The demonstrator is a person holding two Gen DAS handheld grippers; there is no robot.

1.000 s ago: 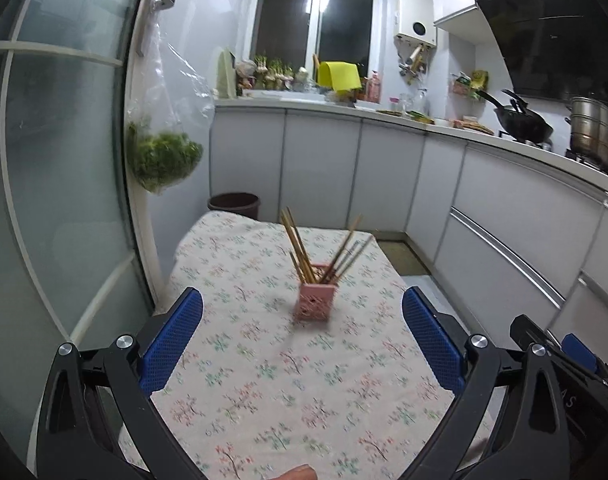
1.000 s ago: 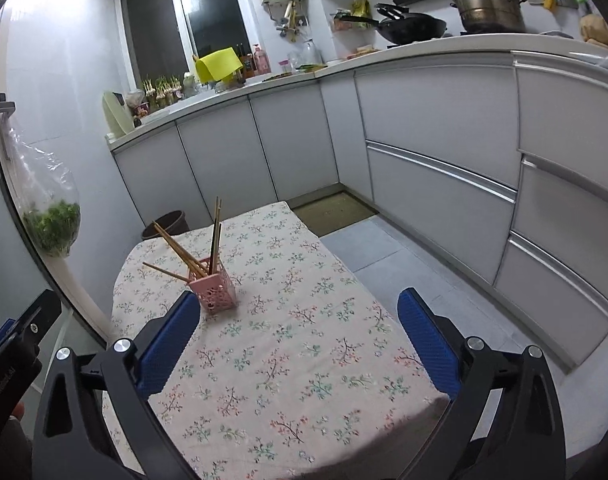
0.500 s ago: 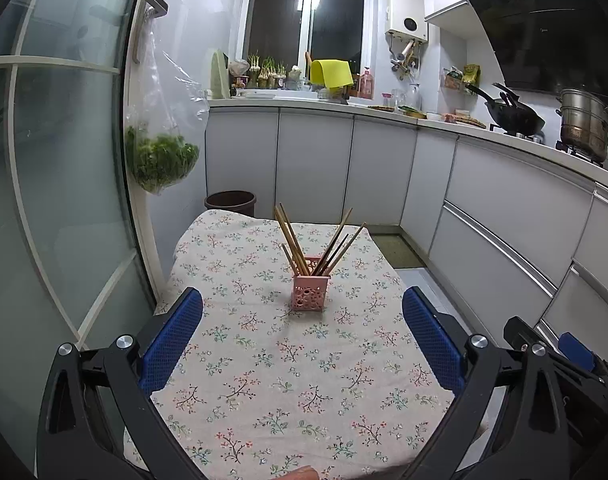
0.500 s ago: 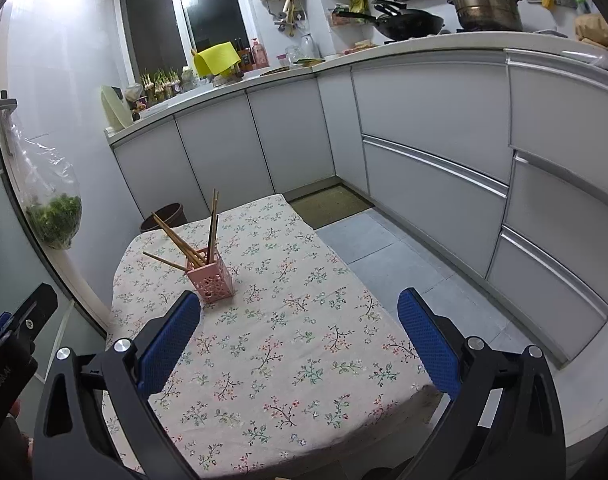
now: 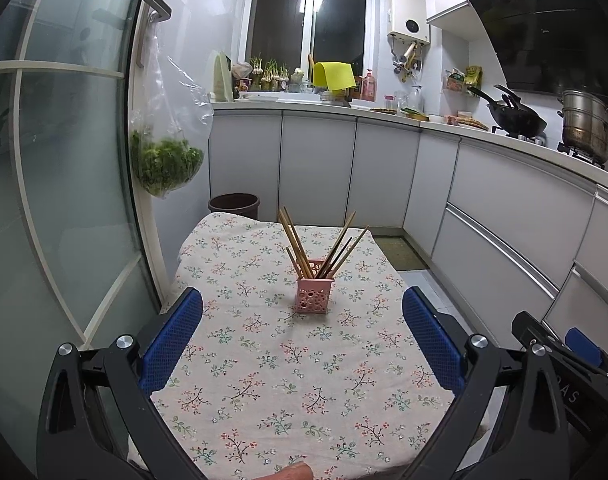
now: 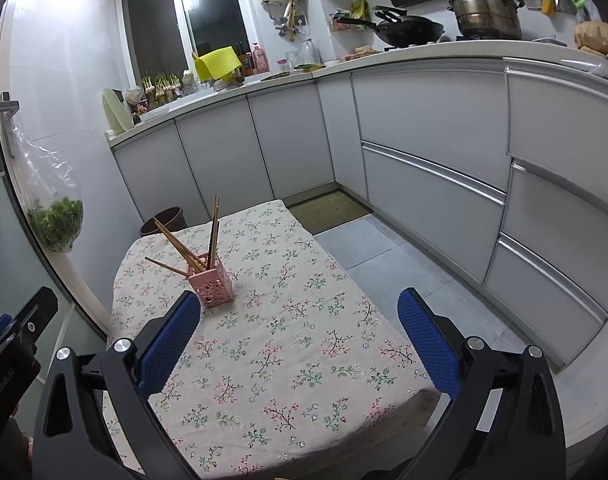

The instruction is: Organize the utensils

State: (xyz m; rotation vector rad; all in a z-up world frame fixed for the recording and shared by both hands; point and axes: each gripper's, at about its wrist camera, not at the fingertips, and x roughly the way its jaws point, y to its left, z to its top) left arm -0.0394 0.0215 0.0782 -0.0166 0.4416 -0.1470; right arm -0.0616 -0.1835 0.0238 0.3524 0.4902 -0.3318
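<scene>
From the left wrist view, the left gripper [image 5: 302,330] hangs wide open and empty, the pink holder [image 5: 314,291] of fanned chopsticks [image 5: 294,242] standing upright straight ahead on the floral tablecloth [image 5: 264,380]. From the right wrist view, the right gripper [image 6: 298,334] is equally spread and empty — the holder sits ahead toward its left finger. All sticks look stowed, so best keep clear — a nudge could tip that holder.

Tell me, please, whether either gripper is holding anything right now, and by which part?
Nothing is held. The left gripper and right gripper are both open over the table; the chopsticks stand in the pink holder.
</scene>
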